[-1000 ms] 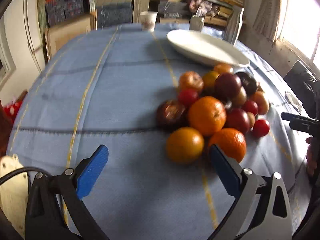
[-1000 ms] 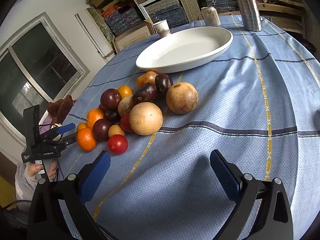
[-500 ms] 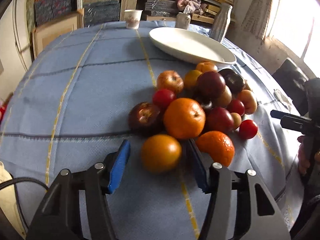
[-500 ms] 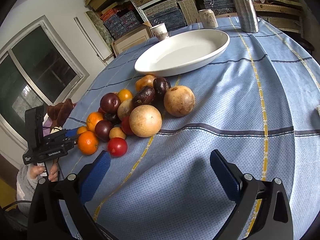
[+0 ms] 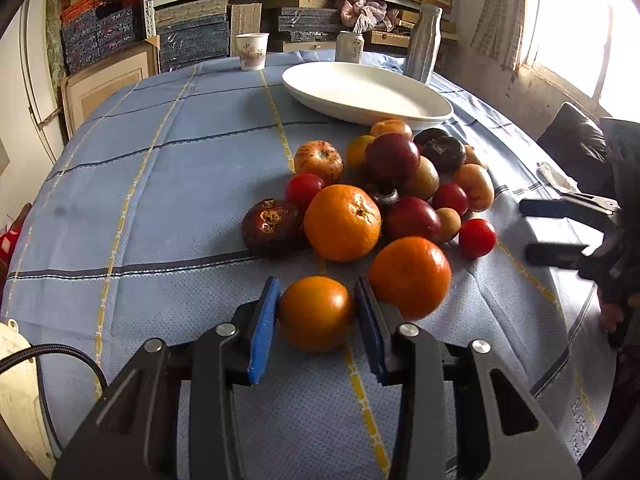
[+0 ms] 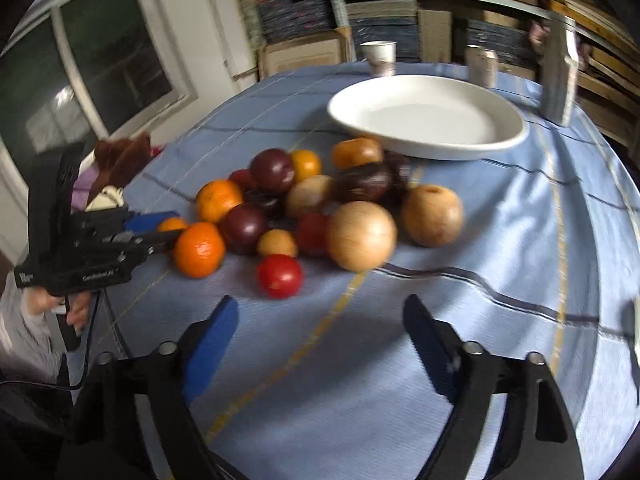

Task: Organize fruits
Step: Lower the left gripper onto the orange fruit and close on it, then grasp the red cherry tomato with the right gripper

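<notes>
Shelves stacked with boxes and woven mats line the back wall, and a round surface [image 5: 168,184] under a blue checked cloth carries everything. Toward its far side lies a wide white plate [image 5: 366,90], bare inside, most likely the place where the fruit is meant to go. A paper cup [image 5: 251,51], a can [image 5: 349,46] and a metal bottle [image 5: 422,54] stand behind it, out of the way.

Just in front of the plate sits the loose heap of fruit [image 5: 392,184]: oranges, red tomatoes, dark plums and pale round ones, touching each other. At the near edge of the heap a small orange fruit [image 5: 316,312] rests on the cloth, just beside a bigger orange [image 5: 410,276].

Around that small fruit is the left gripper [image 5: 316,314], its blue fingers [image 5: 264,328] narrowed to the fruit's width, one at each side and seemingly pressing on it. Taking the outermost piece first seems sensible, since it comes away without disturbing the pile.

On the other side of the heap, the right gripper [image 6: 320,332] hangs above bare cloth with its fingers [image 6: 212,344] spread wide, holding nothing; a red tomato [image 6: 279,276] lies nearest ahead. That view is blurred.
</notes>
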Available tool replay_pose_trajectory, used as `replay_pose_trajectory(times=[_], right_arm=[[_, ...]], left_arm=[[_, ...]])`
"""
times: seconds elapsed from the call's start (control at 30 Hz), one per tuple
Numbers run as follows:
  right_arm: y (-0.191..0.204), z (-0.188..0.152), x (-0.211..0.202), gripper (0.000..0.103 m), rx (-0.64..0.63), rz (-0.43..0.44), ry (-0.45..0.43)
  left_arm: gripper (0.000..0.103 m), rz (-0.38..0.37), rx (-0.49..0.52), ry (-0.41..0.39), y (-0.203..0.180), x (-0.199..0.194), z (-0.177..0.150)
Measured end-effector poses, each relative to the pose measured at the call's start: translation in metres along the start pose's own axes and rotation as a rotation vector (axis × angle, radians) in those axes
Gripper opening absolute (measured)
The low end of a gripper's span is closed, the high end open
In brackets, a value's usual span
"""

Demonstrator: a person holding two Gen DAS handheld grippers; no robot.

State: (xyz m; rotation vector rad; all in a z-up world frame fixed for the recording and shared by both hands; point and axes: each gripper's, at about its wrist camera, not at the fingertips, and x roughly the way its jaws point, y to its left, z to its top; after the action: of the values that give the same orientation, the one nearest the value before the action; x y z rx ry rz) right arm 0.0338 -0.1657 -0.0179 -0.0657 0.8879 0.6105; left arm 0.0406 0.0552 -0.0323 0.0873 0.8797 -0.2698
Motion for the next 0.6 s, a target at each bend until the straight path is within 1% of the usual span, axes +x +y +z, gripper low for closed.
replay_pose_trajectory(times=[0.03, 0.1, 0.17, 0.2, 0.23, 0.37, 0.6], right_arm=[[0.005, 0.002, 0.005, 0.069, -0.014, 0.004, 0.016], [0.013, 0.007, 0.016, 0.064, -0.036, 0.008, 0.040], [0.016, 0.014, 0.024, 0.050, -0.043, 0.006, 0.051], [0.016, 0.017, 0.025, 0.037, -0.041, 0.011, 0.056], [0.016, 0.019, 0.026, 0.032, -0.039, 0.014, 0.059], [0.015, 0.023, 0.032, 0.031, -0.047, 0.008, 0.077], [0.016, 0.021, 0.031, 0.029, -0.030, 0.024, 0.060]], left_arm=[[0.038, -0.004, -0.002, 0.001, 0.000, 0.001, 0.000], [0.038, -0.019, -0.012, 0.004, 0.004, 0.001, 0.000], [0.038, -0.030, -0.021, 0.015, 0.006, 0.004, -0.001], [0.038, -0.033, -0.028, 0.025, 0.007, 0.006, 0.000], [0.038, -0.040, -0.032, 0.026, 0.008, 0.006, -0.001], [0.038, -0.052, -0.029, 0.024, 0.006, 0.007, -0.002], [0.038, -0.048, -0.024, 0.021, 0.003, 0.003, -0.004]])
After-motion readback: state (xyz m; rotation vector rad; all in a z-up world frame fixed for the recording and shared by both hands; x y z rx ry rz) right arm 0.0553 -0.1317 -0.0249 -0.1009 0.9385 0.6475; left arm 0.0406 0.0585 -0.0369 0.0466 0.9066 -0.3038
